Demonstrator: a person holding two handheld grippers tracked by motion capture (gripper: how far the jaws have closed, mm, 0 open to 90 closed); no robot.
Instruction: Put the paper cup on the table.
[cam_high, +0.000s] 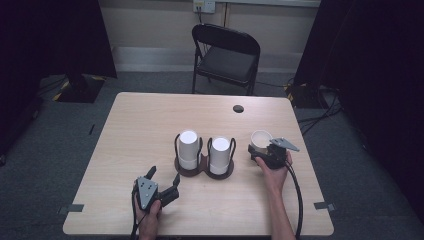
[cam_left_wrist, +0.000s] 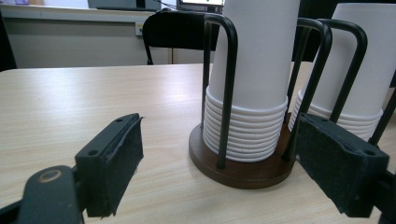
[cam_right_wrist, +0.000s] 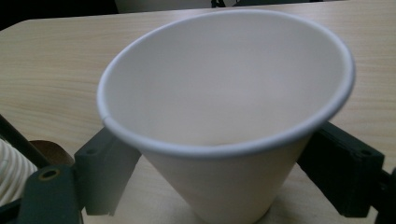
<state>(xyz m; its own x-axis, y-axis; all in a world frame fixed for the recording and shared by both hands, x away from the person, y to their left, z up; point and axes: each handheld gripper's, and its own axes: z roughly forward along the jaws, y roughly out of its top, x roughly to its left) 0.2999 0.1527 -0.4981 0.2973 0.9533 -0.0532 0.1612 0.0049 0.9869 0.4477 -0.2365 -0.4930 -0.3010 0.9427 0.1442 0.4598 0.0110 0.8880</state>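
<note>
On the pale wooden worktop, a single white paper cup stands mouth-up right of the picture's centre, apart from the two-post cup holder in the middle. The right claw sits at that cup from the near side, held by the right hand, which enters from the bottom edge. In the right gripper view the cup stands between the two black jaws; its tapered wall narrows toward the base, a gap shows beside each pad, and the jaws stand wide and press on nothing. The cup's rim tilts toward the camera there, and its base rests on the wood. The holder has a dark brown figure-eight base with black wire loops, and carries two stacks of upturned white cups: the left stack and the right stack. The left claw lies in the lower left of the high view, held by the left hand, near the holder's left side but apart from it. In the left gripper view its jaws are spread open and empty, with the left stack and the holder's base just ahead between them. A black folding chair stands beyond the worktop's far edge.
</note>
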